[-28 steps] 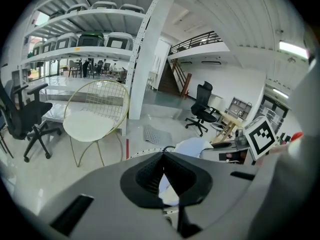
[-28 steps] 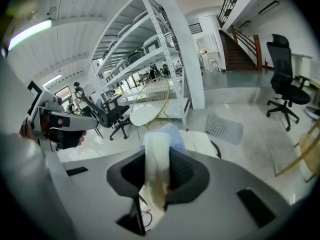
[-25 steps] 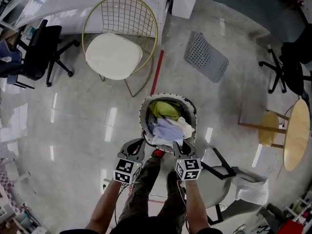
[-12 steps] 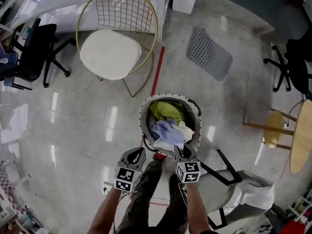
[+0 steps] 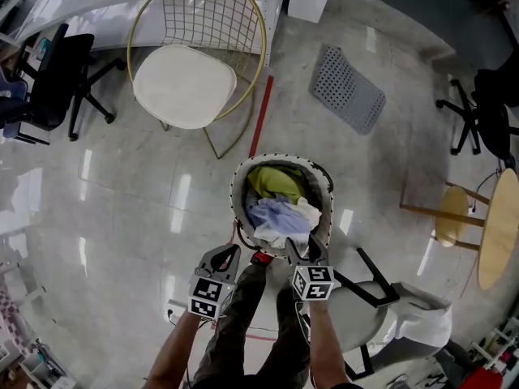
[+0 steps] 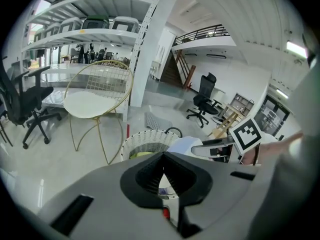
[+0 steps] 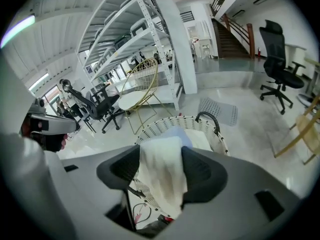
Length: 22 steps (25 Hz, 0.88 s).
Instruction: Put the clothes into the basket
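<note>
A white woven basket (image 5: pixel 237 193) stands on the floor in front of me, holding a yellow-green garment (image 5: pixel 274 181) and pale blue and white clothes (image 5: pixel 276 215). My right gripper (image 5: pixel 302 250) hovers at the basket's near rim. Its jaws have just been opening, and a white cloth (image 7: pixel 162 176) still hangs loosely between them, draped over the rim (image 7: pixel 175 121). The right gripper (image 7: pixel 161 156) is open around that cloth. My left gripper (image 5: pixel 229 252) sits left of the basket, near its rim (image 6: pixel 145 139). The left gripper (image 6: pixel 163 156) is shut with nothing in it.
A gold wire chair with a white cushion (image 5: pixel 185 75) stands beyond the basket on the left. A grey perforated mat (image 5: pixel 347 91) lies at the back right. Black office chairs (image 5: pixel 57 79) sit at the far left and right, and a round wooden table (image 5: pixel 499 225) at the right edge.
Both grippers have sunk toward the basket's near rim. The right jaws have opened, and the blue and white clothes lie lower in the basket.
</note>
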Tool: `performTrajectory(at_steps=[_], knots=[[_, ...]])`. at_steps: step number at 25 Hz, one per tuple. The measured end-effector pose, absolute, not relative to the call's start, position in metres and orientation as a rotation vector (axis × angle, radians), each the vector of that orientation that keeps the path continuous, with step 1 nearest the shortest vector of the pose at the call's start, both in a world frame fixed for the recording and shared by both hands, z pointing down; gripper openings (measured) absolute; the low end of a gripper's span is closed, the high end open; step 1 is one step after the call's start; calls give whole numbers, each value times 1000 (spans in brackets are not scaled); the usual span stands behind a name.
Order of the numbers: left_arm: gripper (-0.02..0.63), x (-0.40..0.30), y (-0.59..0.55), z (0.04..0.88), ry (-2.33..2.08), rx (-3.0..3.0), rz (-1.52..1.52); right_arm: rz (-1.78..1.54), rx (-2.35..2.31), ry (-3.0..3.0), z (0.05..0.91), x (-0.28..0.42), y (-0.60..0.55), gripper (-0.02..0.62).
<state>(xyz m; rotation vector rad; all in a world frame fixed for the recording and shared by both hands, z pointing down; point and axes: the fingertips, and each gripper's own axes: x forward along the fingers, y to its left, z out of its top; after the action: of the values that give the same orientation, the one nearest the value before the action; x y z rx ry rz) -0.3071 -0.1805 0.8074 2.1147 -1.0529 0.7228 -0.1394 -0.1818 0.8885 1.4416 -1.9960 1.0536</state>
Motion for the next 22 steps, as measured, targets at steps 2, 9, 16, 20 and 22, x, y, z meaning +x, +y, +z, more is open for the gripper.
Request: performTrajectory(at_steps=[2,9,16,20,22], knots=[[6,-309,-180,805,-1059,2119,721,1059,1466,-1994,884,-138,-182,290],[6,-307,-171,787,-1074,2133,699,995,1484,-2050,849,-139,-185,290],[6,-296,-173,753,-1083,2203,693,919,1551,-2106,803,-128,-188,290],[6,-284,-176,717,-1100,2273,667,827,1588,-2127,764,-119,-183,276],[6,-277,-180,697,-1105,2307,645,780,1608,-2147,743,-115,-183,253]])
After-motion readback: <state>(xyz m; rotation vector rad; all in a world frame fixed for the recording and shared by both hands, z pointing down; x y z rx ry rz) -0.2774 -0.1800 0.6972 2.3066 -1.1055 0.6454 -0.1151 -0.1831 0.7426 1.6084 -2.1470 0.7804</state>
